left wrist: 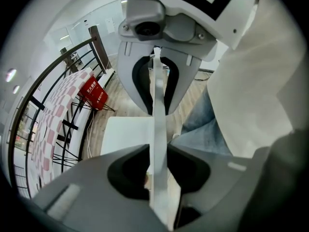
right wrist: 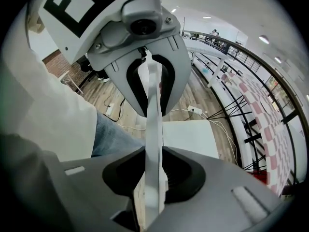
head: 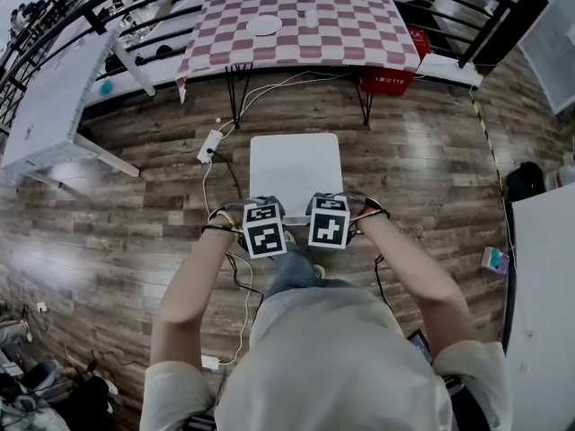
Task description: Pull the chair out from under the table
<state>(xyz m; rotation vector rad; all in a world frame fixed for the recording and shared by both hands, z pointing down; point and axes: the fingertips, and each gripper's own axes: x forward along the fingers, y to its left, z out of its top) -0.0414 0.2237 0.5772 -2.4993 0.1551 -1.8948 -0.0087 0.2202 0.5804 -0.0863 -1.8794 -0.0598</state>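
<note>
Beneath left gripper [left wrist: 158, 129], right gripper [right wrist: 153, 124], chair [head: 295, 164] back hidden

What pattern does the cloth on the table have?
The cloth has red and white checks; the head view shows it best.

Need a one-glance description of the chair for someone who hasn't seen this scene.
Find the red-and-white checked table at the top of the head view. On the wood floor just in front of it stands the chair, clear of the table. It is the only plain white square seat, and the left gripper and right gripper both clamp its back edge.
</note>
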